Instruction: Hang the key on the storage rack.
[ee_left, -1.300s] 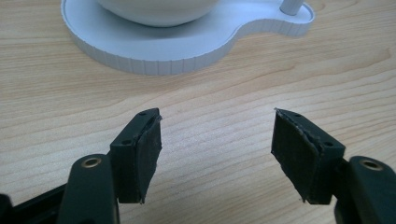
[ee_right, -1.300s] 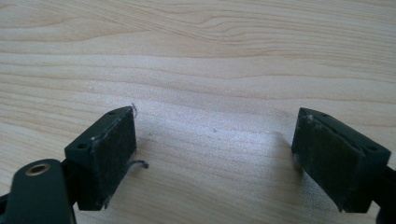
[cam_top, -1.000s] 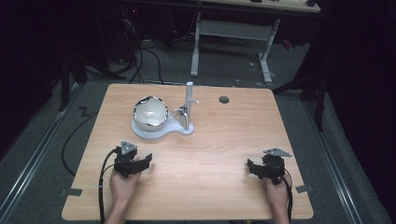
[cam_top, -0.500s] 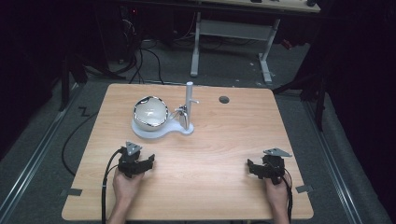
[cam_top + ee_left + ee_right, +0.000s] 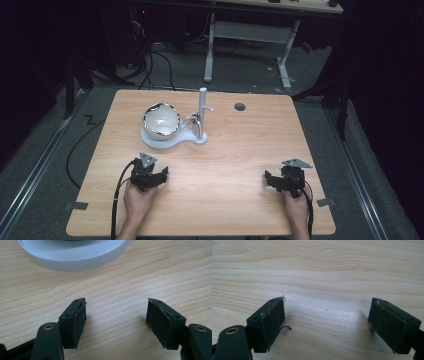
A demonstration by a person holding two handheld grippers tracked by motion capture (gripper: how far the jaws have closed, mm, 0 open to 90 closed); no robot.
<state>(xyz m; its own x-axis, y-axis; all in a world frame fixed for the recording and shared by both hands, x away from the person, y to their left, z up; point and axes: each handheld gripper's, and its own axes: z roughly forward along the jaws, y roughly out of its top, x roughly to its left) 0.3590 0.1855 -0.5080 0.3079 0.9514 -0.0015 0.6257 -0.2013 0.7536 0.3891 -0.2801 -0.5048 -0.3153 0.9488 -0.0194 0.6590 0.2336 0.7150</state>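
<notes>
The white stand [image 5: 172, 138] sits on the table [image 5: 225, 165], toward the far left of its middle, with a shiny bowl [image 5: 161, 120] on its round base and a white post [image 5: 202, 107] rising at its right end. A small metal part [image 5: 195, 120] hangs just beside the post; its shape is too small to tell.

Your left gripper [image 5: 150, 176] lies on the near side of the stand, close to it and pointing at it. In the left gripper view the stand's ribbed rim [image 5: 72, 257] crosses the top, with bare wood between it and the pads [image 5: 79, 323]. The jaws are spread with nothing between them, and they have just been opening a little. Against the earlier frame, this gripper has edged slightly to the right and toward the stand; the change is small.

Your right gripper [image 5: 285, 181] rests well apart from the stand, off to its near right. Its jaws stand wide apart over bare wood, pinching nothing. A loose thread [image 5: 285, 328] hangs from the left pad. This hand sits where it sat before.

A dark round hole [image 5: 240, 106] lies right of the post.
</notes>
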